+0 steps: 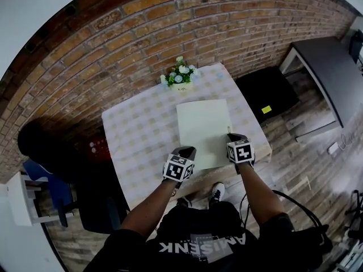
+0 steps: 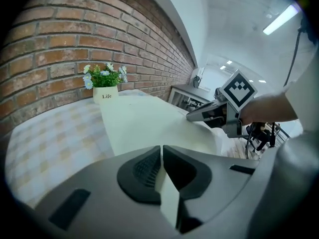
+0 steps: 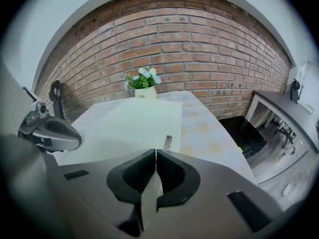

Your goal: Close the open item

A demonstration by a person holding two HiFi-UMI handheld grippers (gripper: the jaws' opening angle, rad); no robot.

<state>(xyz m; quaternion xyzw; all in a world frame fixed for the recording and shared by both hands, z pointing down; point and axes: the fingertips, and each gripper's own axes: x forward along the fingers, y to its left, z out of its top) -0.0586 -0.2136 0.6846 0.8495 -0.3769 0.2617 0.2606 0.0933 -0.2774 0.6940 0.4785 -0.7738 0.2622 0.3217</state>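
Table (image 1: 133, 130), pale checked cloth, far edge against a brick wall (image 1: 108, 50). At the middle of the table's far edge: small white flower pot (image 1: 181, 78) marked "Life", with white and blue blooms. Right of the table, on the plank floor (image 1: 298, 163): black flat case (image 1: 266, 92) with a yellow tag, then a grey desk (image 1: 332, 75). Left of the table: blue chair (image 1: 54, 183), and a red object (image 1: 97, 147) that is too dim to make out.

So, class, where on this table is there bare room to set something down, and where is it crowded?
Widest bare patch: tablecloth between the flat cream item and the table's left edge. A narrower strip lies along the item's right side. Crowded: the near edge, where the left gripper and right gripper clamp the item, and around the flower pot.
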